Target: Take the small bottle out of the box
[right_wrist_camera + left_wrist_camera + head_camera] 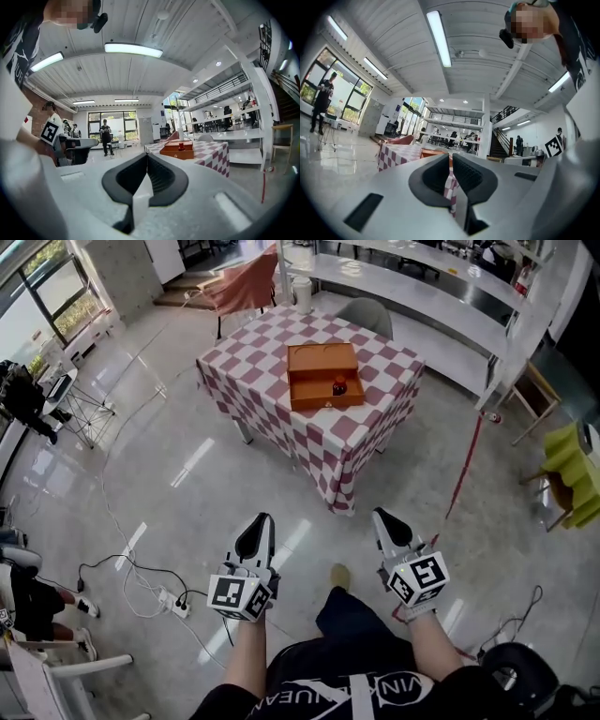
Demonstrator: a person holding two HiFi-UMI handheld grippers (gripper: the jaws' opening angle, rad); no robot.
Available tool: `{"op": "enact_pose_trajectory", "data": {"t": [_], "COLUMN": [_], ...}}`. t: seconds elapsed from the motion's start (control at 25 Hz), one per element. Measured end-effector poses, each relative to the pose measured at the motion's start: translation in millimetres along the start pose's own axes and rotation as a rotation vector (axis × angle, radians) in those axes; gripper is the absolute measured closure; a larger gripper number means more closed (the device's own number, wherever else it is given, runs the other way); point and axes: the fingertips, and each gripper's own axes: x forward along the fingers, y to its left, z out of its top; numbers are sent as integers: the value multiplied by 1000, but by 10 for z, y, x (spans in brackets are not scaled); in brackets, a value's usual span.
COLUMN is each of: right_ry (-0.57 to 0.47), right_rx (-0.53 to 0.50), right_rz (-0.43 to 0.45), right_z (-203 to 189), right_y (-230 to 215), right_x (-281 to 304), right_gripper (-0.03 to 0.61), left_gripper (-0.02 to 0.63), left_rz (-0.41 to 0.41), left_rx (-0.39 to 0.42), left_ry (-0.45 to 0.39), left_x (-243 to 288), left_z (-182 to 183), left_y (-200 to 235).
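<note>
An open orange box (pixel 323 376) sits on a table with a red-and-white checked cloth (pixel 272 367), several steps ahead of me. A small red bottle (pixel 339 386) with a dark cap stands inside the box near its right front corner. Both grippers are held low over the floor, far short of the table. The left gripper (pixel 263 520) looks shut, only a thin slit between its pads, nothing held. The right gripper (pixel 382 517) is shut and empty. In the right gripper view the box (pixel 177 152) and bottle (pixel 181 146) show beyond the right gripper (pixel 147 161). The left gripper (pixel 450 161) points at the table (pixel 393 154).
A grey chair (pixel 366 313) and an orange-draped chair (pixel 246 287) stand behind the table. White shelving (pixel 422 282) runs along the back. A power strip with cables (pixel 173 601) lies on the floor at the left, a red-and-white pole (pixel 466 470) leans at the right.
</note>
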Motion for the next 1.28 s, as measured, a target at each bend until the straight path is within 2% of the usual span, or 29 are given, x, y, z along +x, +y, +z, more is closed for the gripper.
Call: {"op": "enact_pose_trajectory", "data": {"t": [0.32,0.6,0.8,1.0,1.28], "right_ry": [28,74,87,91,106], "right_rx": [5,16,9,13,57], "right_rz": [53,85,103,133,137], "right_z": [105,25,8,25,-101], "right_y": [-498,-844,-1092,-1245,-1400], "right_x": [519,894,1134,1305,1439], "right_gripper": [572,572,572,572,572], "left_gripper": [589,589,589,589,589], "left_rz": [18,66,73,79,92], "left_rx": [12,20,23,47,38], "left_ry": [33,52,33,41,76], "left_x": [677,1115,1430,1656,1827], "left_z": [15,28,49,0,-114], "left_y": [137,301,333,359,419]}}
